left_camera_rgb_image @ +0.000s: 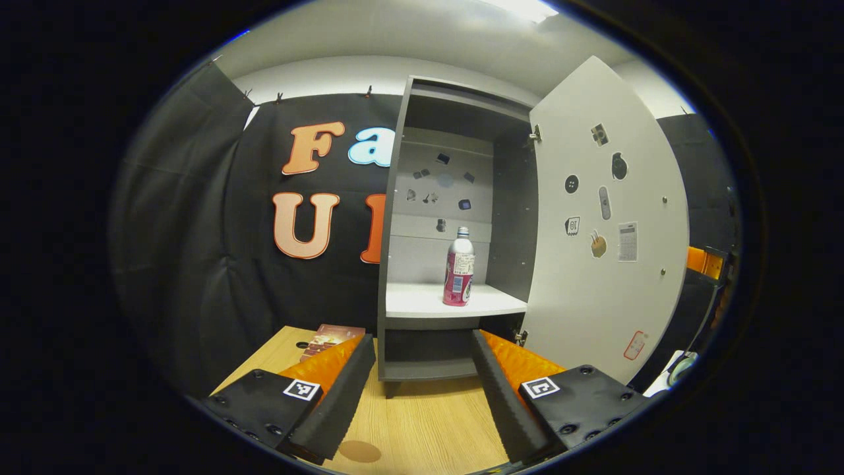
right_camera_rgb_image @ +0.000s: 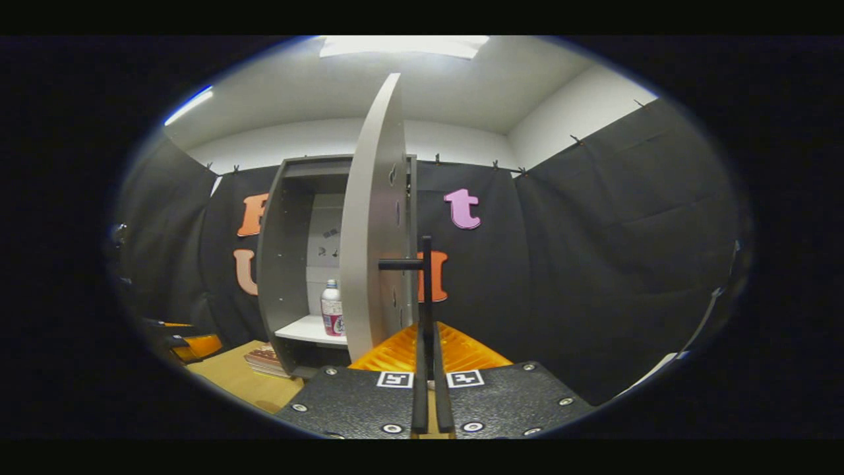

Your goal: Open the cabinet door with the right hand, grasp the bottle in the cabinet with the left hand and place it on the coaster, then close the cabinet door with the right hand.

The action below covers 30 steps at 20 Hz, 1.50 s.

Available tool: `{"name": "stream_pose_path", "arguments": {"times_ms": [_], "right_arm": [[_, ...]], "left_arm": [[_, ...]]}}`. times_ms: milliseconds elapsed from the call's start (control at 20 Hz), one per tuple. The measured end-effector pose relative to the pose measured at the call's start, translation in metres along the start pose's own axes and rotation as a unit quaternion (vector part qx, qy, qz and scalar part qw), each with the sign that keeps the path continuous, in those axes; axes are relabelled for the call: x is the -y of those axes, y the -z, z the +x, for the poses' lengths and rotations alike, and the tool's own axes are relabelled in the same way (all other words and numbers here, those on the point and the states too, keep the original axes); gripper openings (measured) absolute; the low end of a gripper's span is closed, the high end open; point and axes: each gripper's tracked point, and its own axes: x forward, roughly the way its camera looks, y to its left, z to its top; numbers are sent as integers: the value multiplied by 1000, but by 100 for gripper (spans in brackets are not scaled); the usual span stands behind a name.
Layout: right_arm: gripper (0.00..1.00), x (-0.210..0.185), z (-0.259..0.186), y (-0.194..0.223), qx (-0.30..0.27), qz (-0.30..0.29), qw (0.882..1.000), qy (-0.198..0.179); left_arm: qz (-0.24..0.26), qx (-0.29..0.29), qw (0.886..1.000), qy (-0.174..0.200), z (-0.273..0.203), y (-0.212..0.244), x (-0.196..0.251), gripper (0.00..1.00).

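In the left gripper view I see my left gripper (left_camera_rgb_image: 422,389) hanging low over the wooden table (left_camera_rgb_image: 428,429), its jaws spread wide with nothing between them. The bottle (left_camera_rgb_image: 459,267) stands upright on the pale shelf (left_camera_rgb_image: 422,300) of the cabinet (left_camera_rgb_image: 395,218), well beyond the fingertips and roughly in line with the gap between them, a little toward the right finger. The cabinet door (left_camera_rgb_image: 606,231) is swung fully open to the right, stickers on its inner face. The bottle has a pink label body, a silvery shoulder and a pale cap; I cannot make out the print. A stack of books (left_camera_rgb_image: 330,338) lies on the table left of the cabinet, partly hidden behind my left finger. A round brown disc (left_camera_rgb_image: 359,451) sits on the table near the bottom edge, between the fingers; it may be the coaster, though I cannot be sure. At the far right edge I catch a piece of the other gripper, cut off.

In the right gripper view my right gripper (right_camera_rgb_image: 428,369) has its jaws clenched on the dark door handle (right_camera_rgb_image: 425,277), whose vertical bar runs down between the two fingers. I see the door nearly edge-on here, just left of the handle. Past its edge the bottle stands on the shelf inside the cabinet, its right side hidden by the door. The left gripper shows at the far left edge, dim and hard to read.
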Motion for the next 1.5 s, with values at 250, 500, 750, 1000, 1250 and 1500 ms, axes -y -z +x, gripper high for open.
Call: {"name": "stream_pose_path", "arguments": {"times_ms": [250, 500, 750, 1000, 1250, 1500], "right_arm": [[21, 9, -8, 3, -6, -10, 1000, 19], [33, 24, -27, 1, -4, -33, 998, 50], [50, 13, -56, -16, 8, -47, 998, 44], [56, -43, -67, -12, 13, -47, 998, -25], [64, -107, -40, 12, 0, -60, 996, -72], [72, -147, -5, 29, -3, -43, 996, -77]], "left_arm": [[0, 2, 1000, 8, 3, 0, 5, 95], [-1, 8, 1000, 13, 3, -3, 11, 97], [1, 14, 1000, 17, 2, -7, 22, 95], [12, 24, 1000, 14, -2, -15, 30, 95], [22, 25, 999, 10, 1, -15, 24, 95], [20, 22, 999, 23, 35, -13, 2, 96]]}}
